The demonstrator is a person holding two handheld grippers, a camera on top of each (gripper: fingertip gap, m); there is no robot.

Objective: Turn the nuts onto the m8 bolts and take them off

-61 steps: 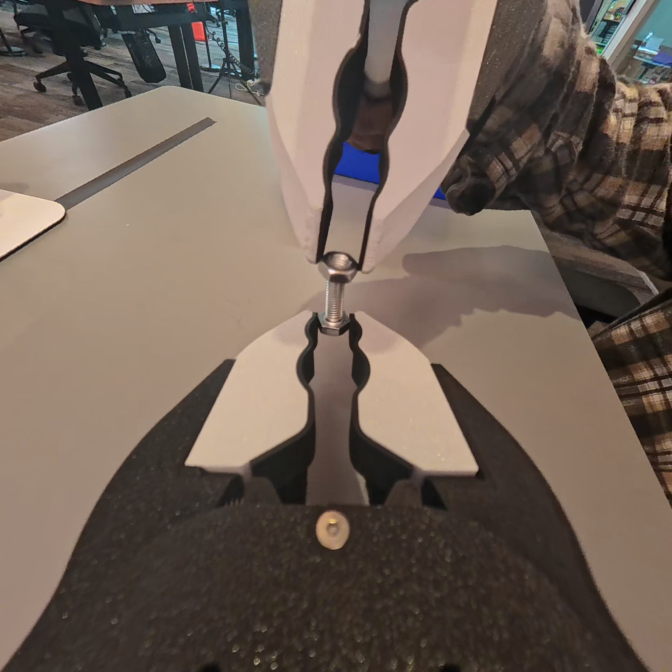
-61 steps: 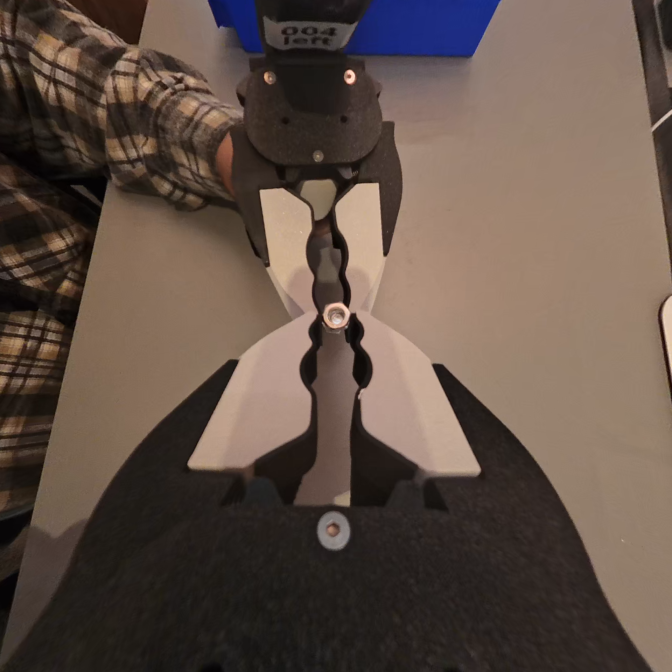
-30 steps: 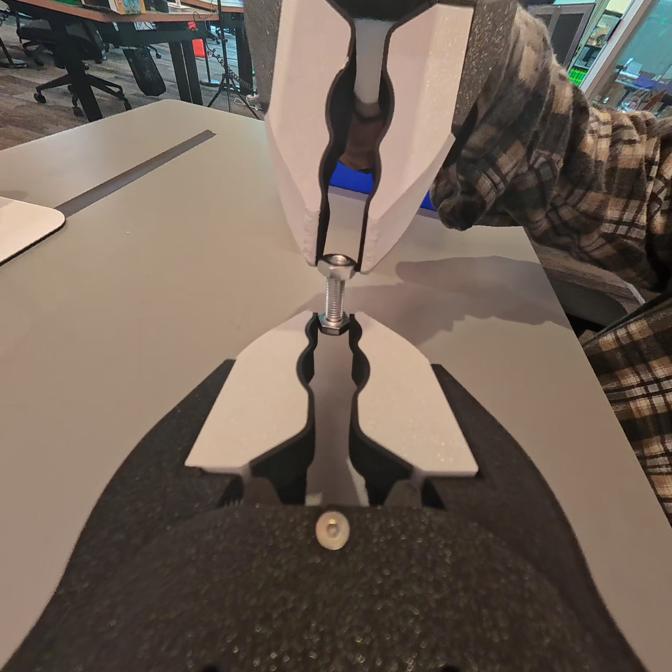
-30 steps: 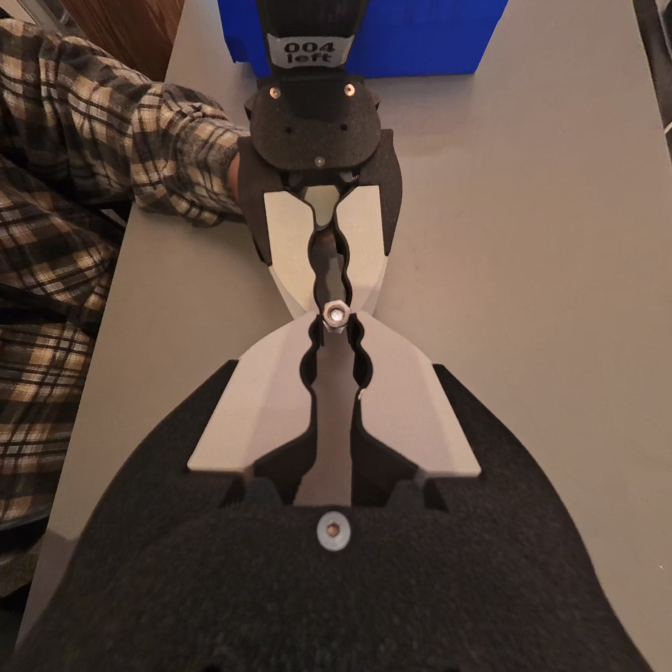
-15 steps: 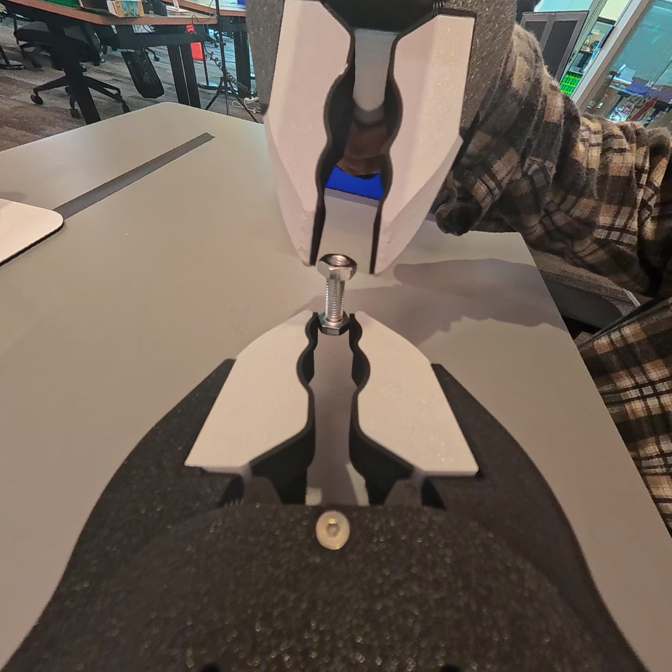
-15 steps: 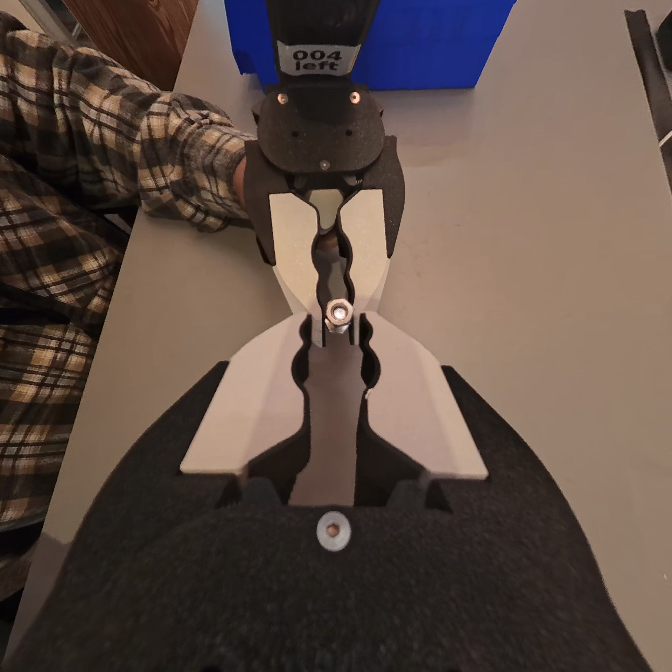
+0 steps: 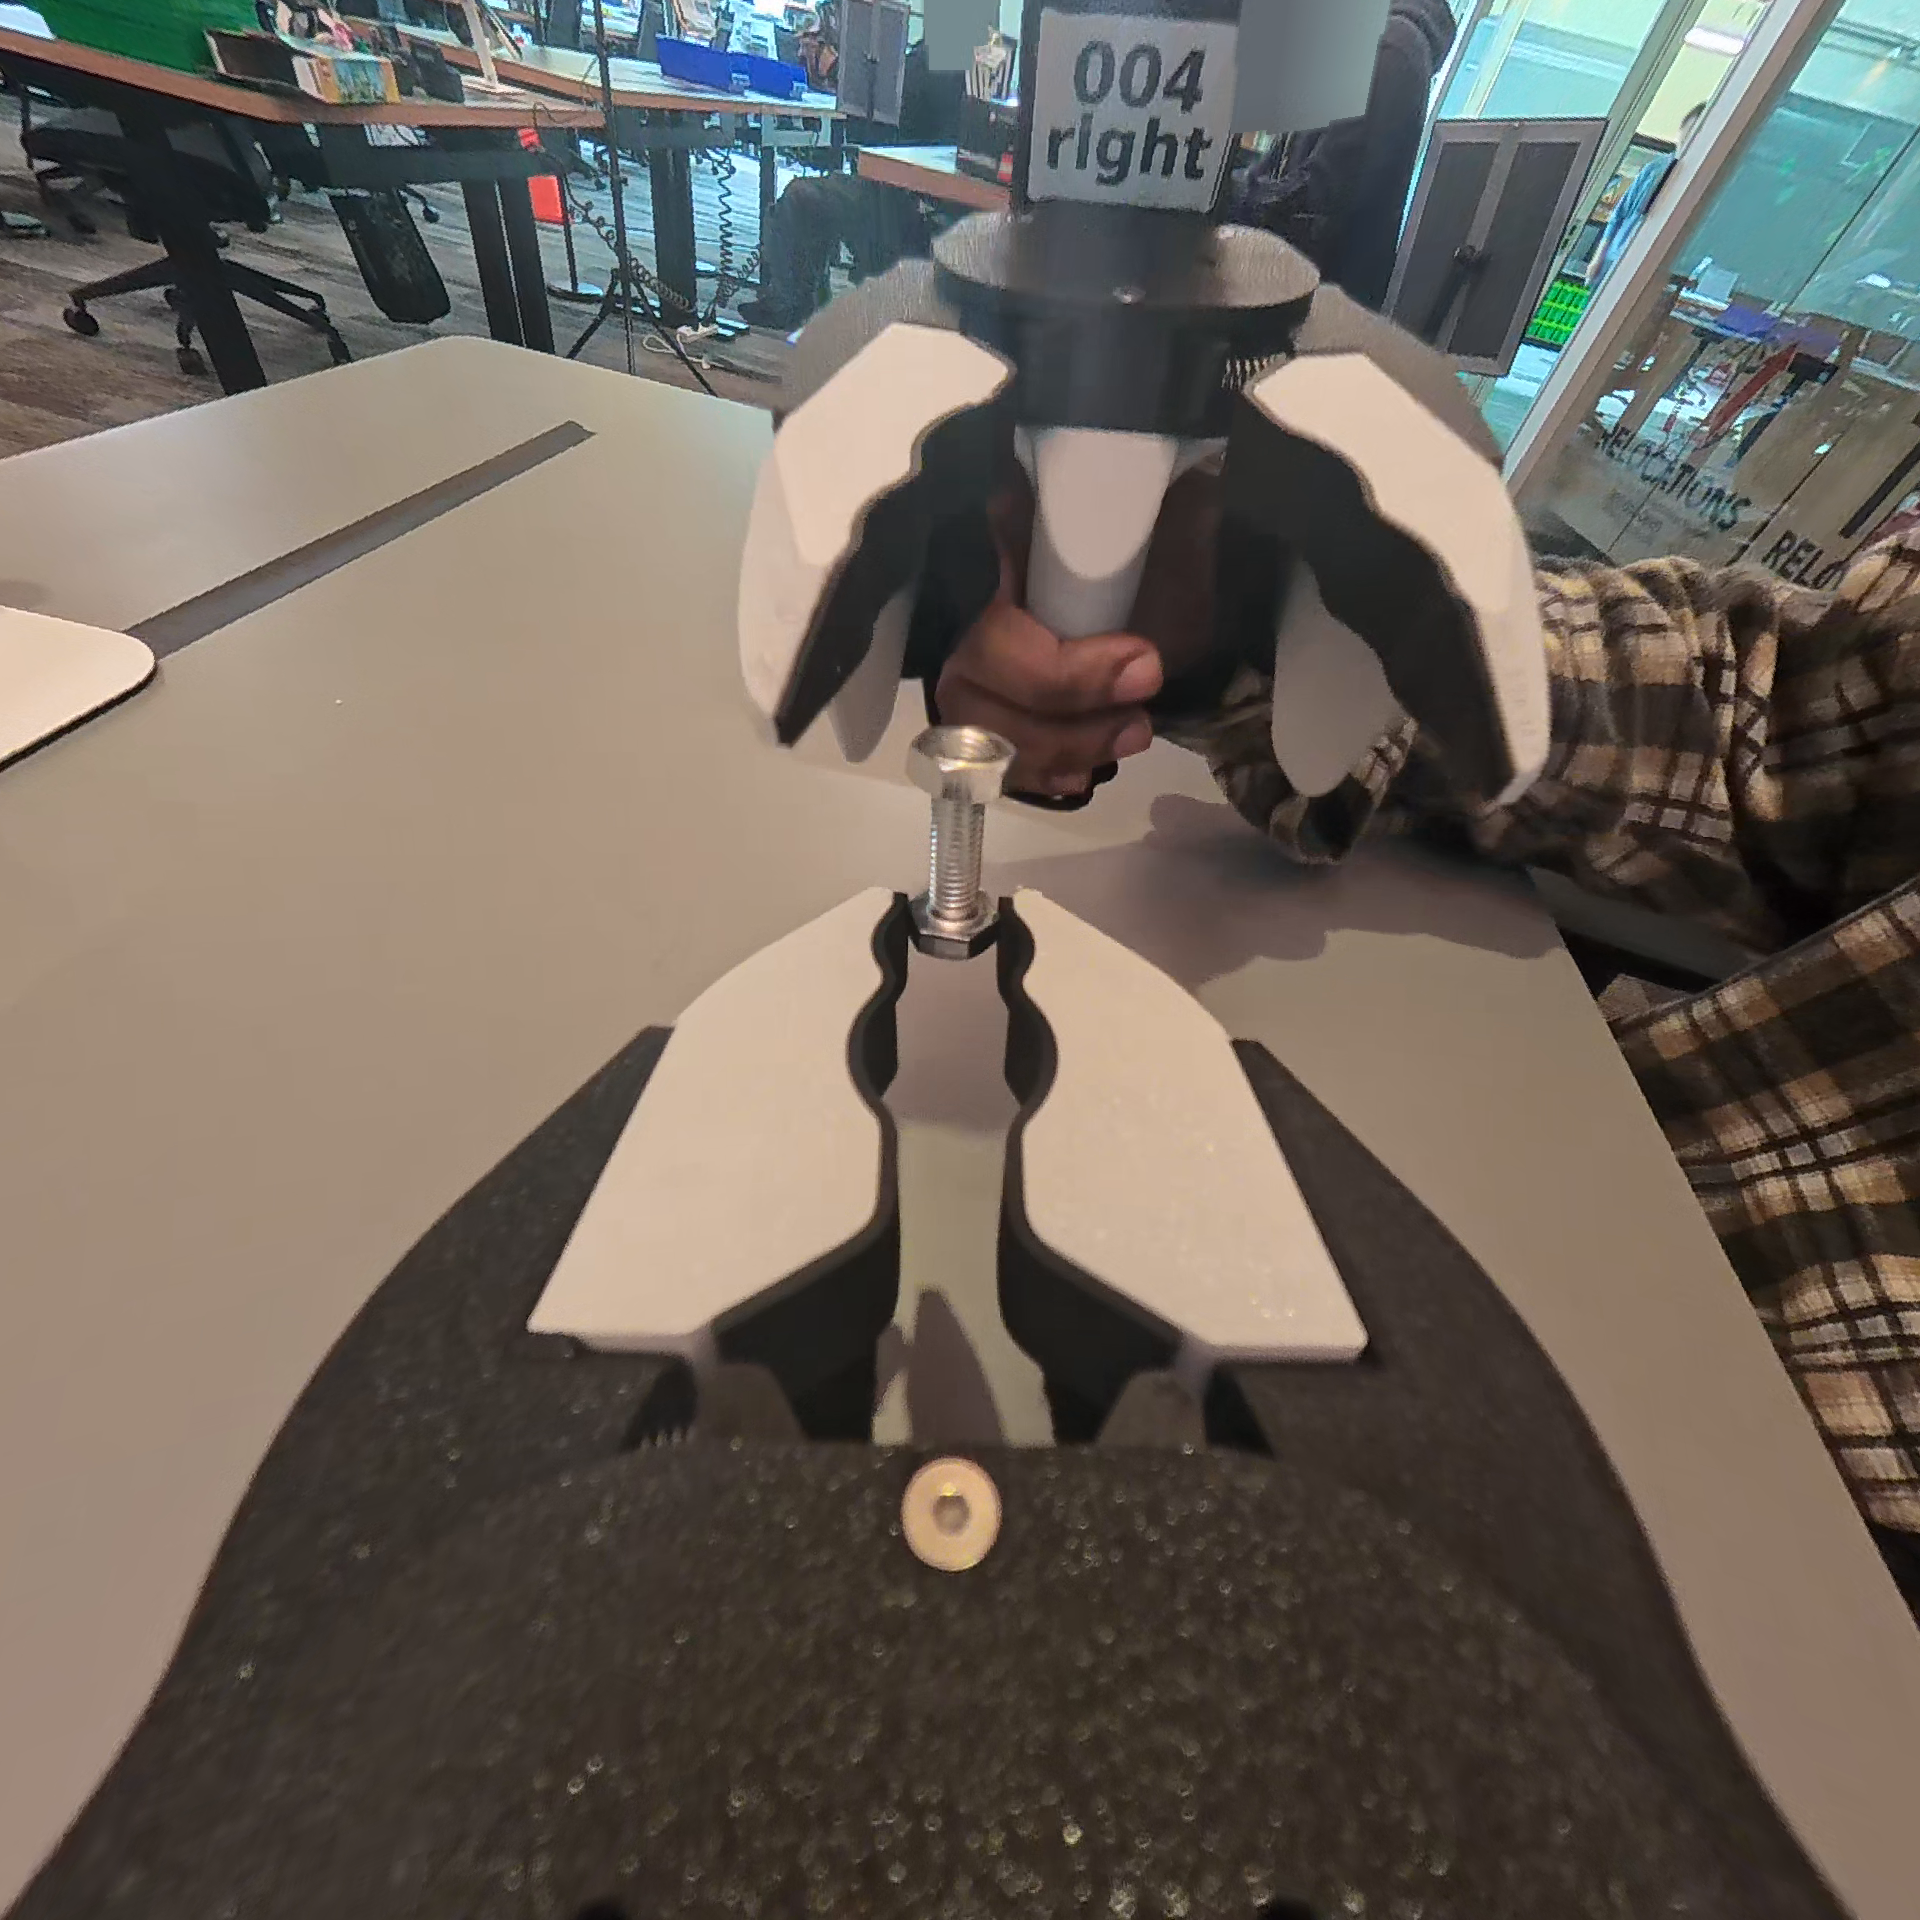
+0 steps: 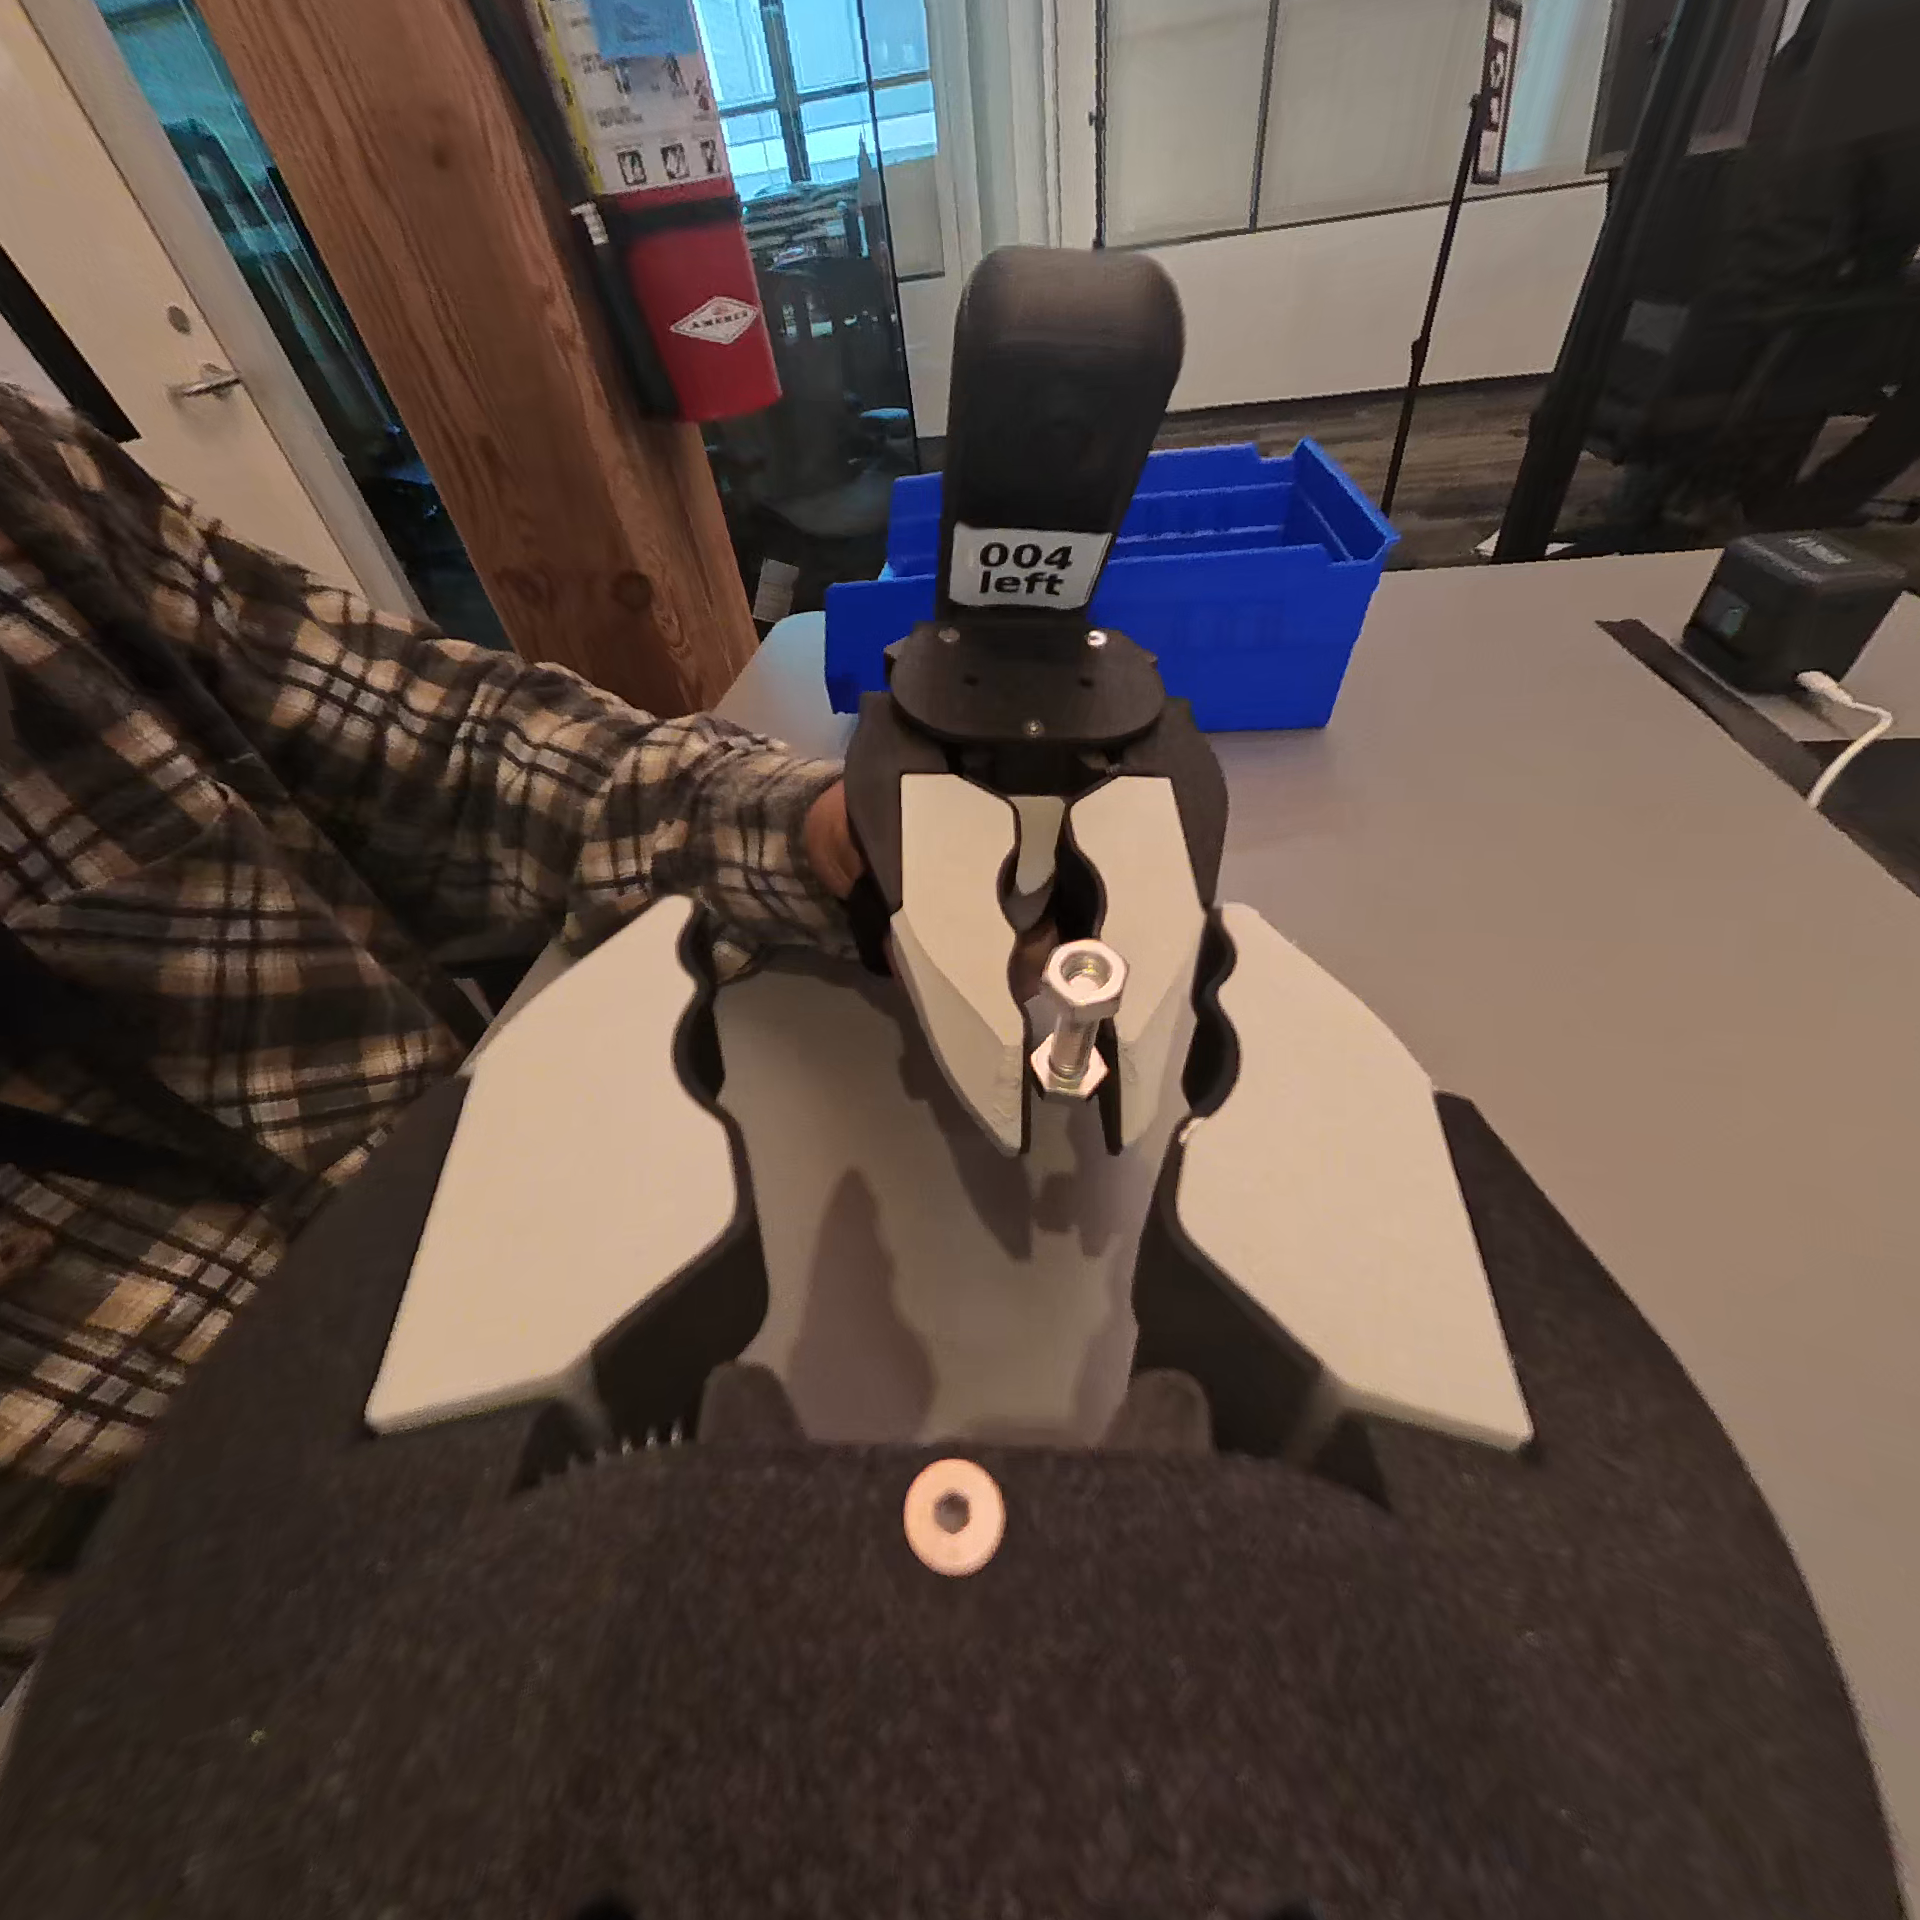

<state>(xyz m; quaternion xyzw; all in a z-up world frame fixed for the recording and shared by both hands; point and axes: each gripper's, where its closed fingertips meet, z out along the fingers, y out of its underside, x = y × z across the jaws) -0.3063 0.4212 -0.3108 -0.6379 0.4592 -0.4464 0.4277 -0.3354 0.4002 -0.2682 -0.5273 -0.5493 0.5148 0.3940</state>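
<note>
My left gripper (image 7: 951, 914) is shut on a silver hex nut (image 7: 950, 932) at its fingertips. A silver M8 bolt (image 7: 956, 831) is threaded into the nut and sticks out away from the gripper, head (image 7: 958, 758) at the far end. My right gripper (image 8: 956, 935) is open wide and empty, drawn back from the bolt head (image 8: 1084, 977). In the left wrist view the right gripper (image 7: 1153, 748) hangs beyond the bolt with its jaws spread. In the right wrist view the left gripper (image 8: 1065, 1101) holds the nut (image 8: 1065, 1081) above the grey table (image 8: 1507, 935).
A blue plastic bin (image 8: 1268, 623) stands at the table's far end. A black box with a white cable (image 8: 1787, 613) sits at the right. A white pad (image 7: 52, 686) and a dark slot strip (image 7: 364, 540) lie to the left. Plaid sleeves (image 8: 416, 779) border the table edge. Across from one pair of fingers to the other is roughly 5 centimetres.
My right gripper let go of the bolt head, opened wide and pulled back from it. My left gripper kept hold of the nut with the bolt in place.
</note>
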